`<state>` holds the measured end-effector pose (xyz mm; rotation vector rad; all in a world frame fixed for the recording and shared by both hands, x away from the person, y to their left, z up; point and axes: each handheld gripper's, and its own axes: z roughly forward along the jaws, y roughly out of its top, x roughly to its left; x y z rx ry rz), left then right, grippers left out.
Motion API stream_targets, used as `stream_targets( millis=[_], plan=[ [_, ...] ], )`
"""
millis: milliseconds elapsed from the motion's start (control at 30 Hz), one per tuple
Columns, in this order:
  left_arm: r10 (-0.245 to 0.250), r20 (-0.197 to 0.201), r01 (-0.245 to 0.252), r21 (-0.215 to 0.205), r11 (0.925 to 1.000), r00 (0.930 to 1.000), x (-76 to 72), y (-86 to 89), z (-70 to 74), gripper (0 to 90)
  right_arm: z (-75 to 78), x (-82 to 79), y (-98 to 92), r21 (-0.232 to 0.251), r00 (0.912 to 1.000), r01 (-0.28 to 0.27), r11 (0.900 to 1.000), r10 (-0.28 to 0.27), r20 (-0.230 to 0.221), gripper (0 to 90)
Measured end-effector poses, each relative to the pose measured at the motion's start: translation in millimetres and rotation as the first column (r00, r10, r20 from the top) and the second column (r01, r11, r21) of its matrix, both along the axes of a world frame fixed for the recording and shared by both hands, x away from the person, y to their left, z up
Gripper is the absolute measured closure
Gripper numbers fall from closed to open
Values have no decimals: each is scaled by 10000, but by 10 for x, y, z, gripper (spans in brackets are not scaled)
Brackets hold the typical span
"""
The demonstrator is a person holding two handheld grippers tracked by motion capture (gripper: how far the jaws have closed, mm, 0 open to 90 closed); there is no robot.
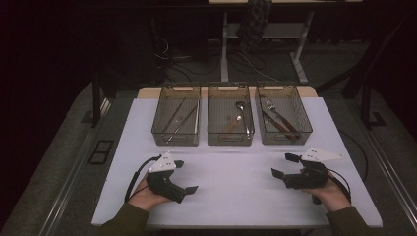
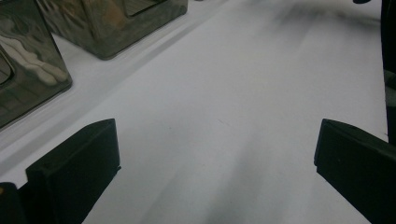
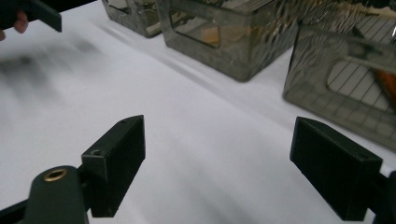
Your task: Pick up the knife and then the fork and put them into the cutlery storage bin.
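1. The left tongs (image 1: 187,176) are released, jaws spread wide and holding nothing; they sit low over the near left part of the white counter (image 1: 231,172), in the person's left hand (image 1: 147,194).
2. The right tongs (image 1: 284,165) are likewise released and empty, jaws wide apart, over the near right part of the counter, held by the right hand (image 1: 330,191).
3. The two tongs face each other across bare counter, well apart.
4. Beyond them, three smoky see-through bins stand side by side along the far edge.
5. The left bin (image 1: 176,114) holds long thin metal utensils lying lengthwise.
6. The middle bin (image 1: 230,114) holds a spoon (image 1: 240,109) and a brownish-handled piece.
7. The right bin (image 1: 282,113) holds utensils with dark handles; exactly what kind cannot be told.
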<state>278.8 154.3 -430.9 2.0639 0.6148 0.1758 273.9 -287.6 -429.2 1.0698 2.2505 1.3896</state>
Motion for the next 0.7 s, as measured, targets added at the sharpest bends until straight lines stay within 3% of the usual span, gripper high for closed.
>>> stream_targets(
  millis=[300,433,700],
  plan=[
    [-5,-17,4,-75,10000,10000,0,3,4,0,-104,-146,-24,-364,9998,-138,9992,132,-162,176],
    [3,-24,-4,-112,9999,10000,-3,1,7,0,-150,-146,-19,-778,9996,-186,9968,170,-216,176],
    [-52,-33,51,-87,9999,10000,-3,-4,5,0,-156,-145,-9,-913,9995,-263,9955,244,-223,176]
  ],
)
